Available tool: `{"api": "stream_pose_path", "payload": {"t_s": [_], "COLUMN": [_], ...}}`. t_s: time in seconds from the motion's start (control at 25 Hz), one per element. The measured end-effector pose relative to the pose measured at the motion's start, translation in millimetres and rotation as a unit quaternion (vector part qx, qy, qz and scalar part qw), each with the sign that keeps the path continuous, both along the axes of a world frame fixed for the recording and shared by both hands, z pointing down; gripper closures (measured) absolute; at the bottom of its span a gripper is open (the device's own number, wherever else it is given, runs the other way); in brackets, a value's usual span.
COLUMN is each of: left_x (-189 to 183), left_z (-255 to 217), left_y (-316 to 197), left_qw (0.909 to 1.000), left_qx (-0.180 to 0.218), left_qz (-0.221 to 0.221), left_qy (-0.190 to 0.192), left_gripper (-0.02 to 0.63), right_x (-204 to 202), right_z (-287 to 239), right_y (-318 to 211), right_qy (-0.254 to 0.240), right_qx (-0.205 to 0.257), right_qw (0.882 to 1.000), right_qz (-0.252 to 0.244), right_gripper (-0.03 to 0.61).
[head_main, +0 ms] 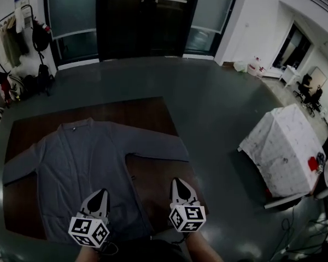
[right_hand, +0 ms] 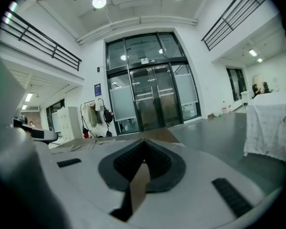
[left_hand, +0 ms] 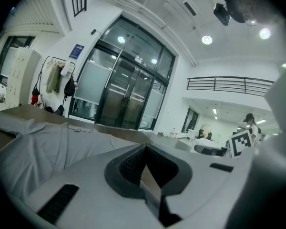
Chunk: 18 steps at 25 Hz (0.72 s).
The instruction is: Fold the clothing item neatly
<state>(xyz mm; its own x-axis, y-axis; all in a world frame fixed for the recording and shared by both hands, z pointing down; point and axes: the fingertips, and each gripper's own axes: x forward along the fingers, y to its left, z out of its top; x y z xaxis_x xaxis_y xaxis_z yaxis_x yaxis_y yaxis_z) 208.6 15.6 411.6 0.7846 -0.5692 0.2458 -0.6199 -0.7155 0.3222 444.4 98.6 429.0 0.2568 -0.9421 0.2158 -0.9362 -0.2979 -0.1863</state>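
A grey long-sleeved garment lies spread flat on the brown table, collar at the far side and both sleeves stretched out. My left gripper is shut with nothing between its jaws and hovers over the garment's near hem. My right gripper is shut and empty too, over bare table just right of the hem. In the left gripper view the grey cloth stretches ahead of the closed left gripper. The right gripper view shows the closed right gripper and the table edge beyond.
A table under a white stained cloth stands to the right on the grey floor. Glass double doors are at the far end. A coat rack with bags stands at far left. People sit far right.
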Motion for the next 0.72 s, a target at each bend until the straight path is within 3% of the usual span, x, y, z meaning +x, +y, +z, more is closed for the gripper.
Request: {"api": "stream_pose_path", "payload": {"t_s": [0.36, 0.56, 0.72], "left_x": [23, 66, 94], "left_z": [14, 16, 11], "left_y": [-16, -20, -24], "left_qw": [0.9999, 0.9998, 0.9996], "left_qx": [-0.009, 0.004, 0.024], "left_qz": [0.014, 0.001, -0.010], "left_qy": [-0.001, -0.017, -0.006], "left_gripper": [0.605, 0.606, 0.605], "right_x": [73, 124, 148], "right_z": [21, 57, 81], "right_y": [14, 9, -7], "right_qy": [0.027, 0.001, -0.019], "right_qx": [-0.036, -0.073, -0.103], "right_qw": [0.996, 0.995, 0.994], "right_qz": [0.079, 0.063, 0.034], "right_gripper": [0.589, 0.563, 0.544]}}
